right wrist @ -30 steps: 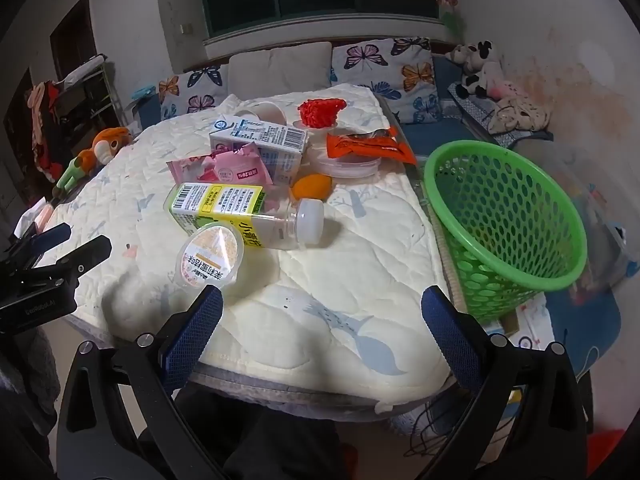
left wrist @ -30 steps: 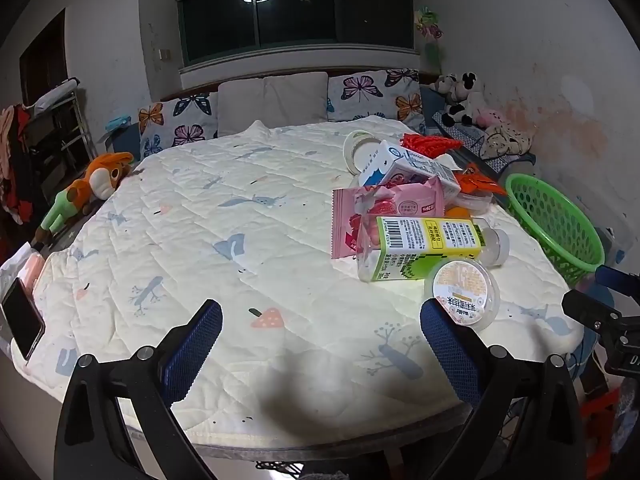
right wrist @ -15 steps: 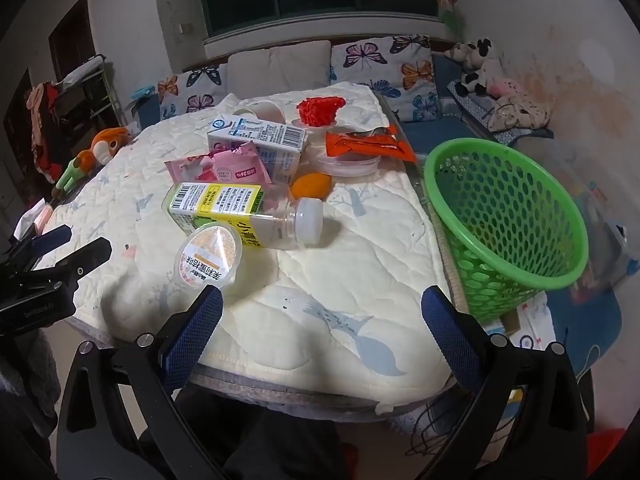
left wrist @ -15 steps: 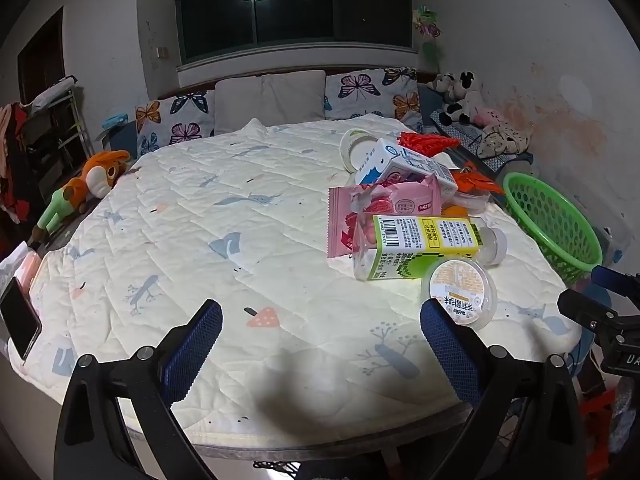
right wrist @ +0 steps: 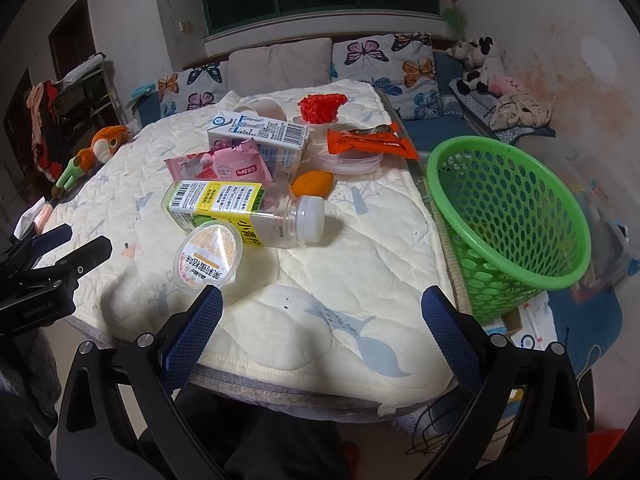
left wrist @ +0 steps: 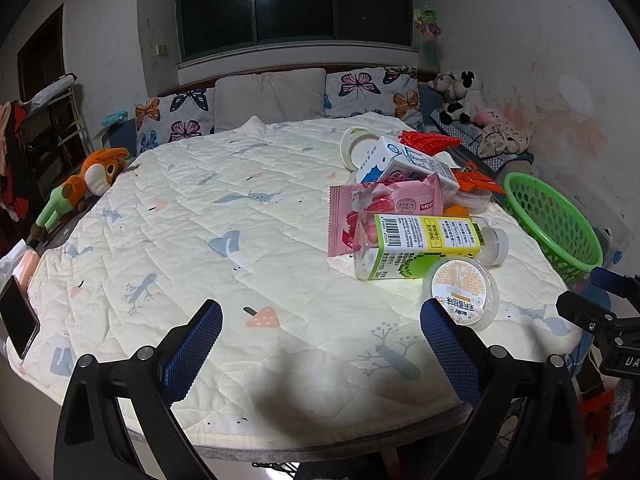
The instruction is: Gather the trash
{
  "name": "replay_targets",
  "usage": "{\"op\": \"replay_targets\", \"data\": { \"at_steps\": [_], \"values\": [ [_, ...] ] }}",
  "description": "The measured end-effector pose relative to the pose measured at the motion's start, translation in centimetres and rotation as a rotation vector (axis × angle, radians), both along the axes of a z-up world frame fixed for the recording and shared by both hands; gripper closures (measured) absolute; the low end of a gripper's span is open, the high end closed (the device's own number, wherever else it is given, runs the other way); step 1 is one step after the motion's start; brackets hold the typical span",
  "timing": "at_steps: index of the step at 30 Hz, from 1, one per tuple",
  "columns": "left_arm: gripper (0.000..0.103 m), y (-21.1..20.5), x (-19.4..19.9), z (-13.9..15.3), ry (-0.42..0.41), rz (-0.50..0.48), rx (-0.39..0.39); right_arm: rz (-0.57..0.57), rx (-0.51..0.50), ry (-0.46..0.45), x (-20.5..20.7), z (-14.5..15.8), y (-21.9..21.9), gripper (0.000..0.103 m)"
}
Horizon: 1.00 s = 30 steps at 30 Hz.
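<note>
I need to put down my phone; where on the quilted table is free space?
The quilt is bare on its whole left half, between the orange plush toy and the pink wrapper. Also free: the strip between the bottle and the green basket. The far right corner is crowded.

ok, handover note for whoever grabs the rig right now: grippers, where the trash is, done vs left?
Left gripper: open, empty, over the near edge of the quilted table.
Right gripper: open, empty, nearest the jelly cup.
Trash all on the table: jelly cup, plastic bottle, pink wrapper, milk carton, orange wrapper, clear lid, red net.
Green basket stands beside the table on the right; nothing visible in it.
Done: nothing. Left: everything.
</note>
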<state>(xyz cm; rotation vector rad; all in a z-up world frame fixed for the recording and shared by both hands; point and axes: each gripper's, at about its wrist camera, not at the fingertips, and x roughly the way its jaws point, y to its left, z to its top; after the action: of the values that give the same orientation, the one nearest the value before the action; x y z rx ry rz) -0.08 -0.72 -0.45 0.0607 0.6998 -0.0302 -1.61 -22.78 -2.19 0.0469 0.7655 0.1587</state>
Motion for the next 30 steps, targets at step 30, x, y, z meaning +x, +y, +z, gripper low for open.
{"op": "replay_targets", "data": {
  "at_steps": [30],
  "values": [
    [0.007,1.2,1.8,-0.8,0.026,0.016,-0.011,0.043,-0.007,0.023,1.5,-0.2,0.8,0.005]
  ]
}}
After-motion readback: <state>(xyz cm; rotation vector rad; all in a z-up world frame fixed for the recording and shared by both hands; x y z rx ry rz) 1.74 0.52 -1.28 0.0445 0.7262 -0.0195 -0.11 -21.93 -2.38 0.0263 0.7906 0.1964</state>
